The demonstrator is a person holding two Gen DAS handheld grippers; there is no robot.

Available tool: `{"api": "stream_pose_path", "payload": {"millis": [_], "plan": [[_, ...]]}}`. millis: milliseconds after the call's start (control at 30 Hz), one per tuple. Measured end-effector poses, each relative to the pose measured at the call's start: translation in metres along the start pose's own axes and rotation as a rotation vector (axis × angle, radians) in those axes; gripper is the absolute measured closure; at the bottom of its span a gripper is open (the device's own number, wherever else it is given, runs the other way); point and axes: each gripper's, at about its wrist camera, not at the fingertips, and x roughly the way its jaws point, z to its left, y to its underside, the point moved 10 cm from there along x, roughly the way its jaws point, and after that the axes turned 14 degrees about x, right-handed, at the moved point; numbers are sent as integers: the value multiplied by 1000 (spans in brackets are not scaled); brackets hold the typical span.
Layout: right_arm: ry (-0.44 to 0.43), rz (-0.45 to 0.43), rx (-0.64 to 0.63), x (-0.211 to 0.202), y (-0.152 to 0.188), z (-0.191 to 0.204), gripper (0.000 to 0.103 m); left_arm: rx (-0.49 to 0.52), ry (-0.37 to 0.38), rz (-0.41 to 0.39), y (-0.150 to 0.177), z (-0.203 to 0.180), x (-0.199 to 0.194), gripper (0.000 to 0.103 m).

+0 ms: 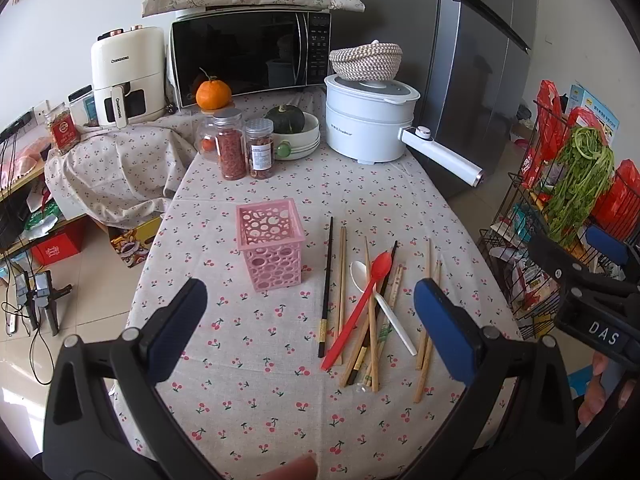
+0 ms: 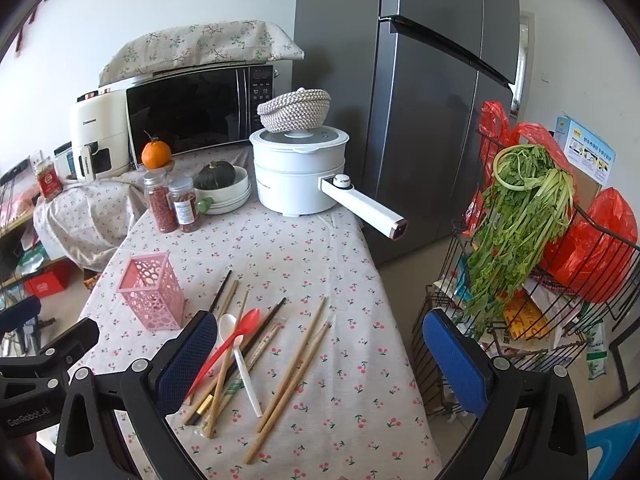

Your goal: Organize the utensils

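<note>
A pink perforated holder (image 1: 270, 242) stands upright and empty on the cherry-print tablecloth (image 1: 248, 360); it also shows in the right wrist view (image 2: 152, 292). To its right lies a loose pile: a red spoon (image 1: 358, 304), a white spoon (image 1: 384, 306), a black chopstick (image 1: 326, 288) and several wooden chopsticks (image 1: 428, 320). The pile shows in the right wrist view with the red spoon (image 2: 228, 346) and wooden chopsticks (image 2: 296, 368). My left gripper (image 1: 310, 328) is open and empty above the near table. My right gripper (image 2: 320, 360) is open and empty over the pile.
At the back stand a white electric pot (image 1: 366, 120) with a long handle, two spice jars (image 1: 244, 148), a bowl with a squash (image 1: 294, 128), an orange (image 1: 213, 94), a microwave (image 1: 250, 54) and an air fryer (image 1: 128, 76). A wire rack with greens (image 2: 520, 216) stands right of the table, by the fridge (image 2: 404, 80).
</note>
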Motion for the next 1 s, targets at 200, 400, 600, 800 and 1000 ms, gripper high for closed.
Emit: {"api": "stream_pose_path", "payload": {"millis": [200, 400, 600, 800, 1000], "plan": [[5, -7, 2, -1, -2, 0, 0, 2, -5, -3, -2, 0, 0, 0], [-3, -6, 6, -2, -3, 0, 0, 3, -5, -3, -2, -1, 0, 0], [-12, -5, 13, -2, -5, 0, 0, 6, -16, 1, -1, 0, 2, 0], [-13, -8, 14, -3, -6, -1, 0, 9, -23, 8, 1, 1, 5, 0], [-14, -8, 21, -3, -7, -3, 0, 12, -29, 15, 1, 1, 7, 0]]}}
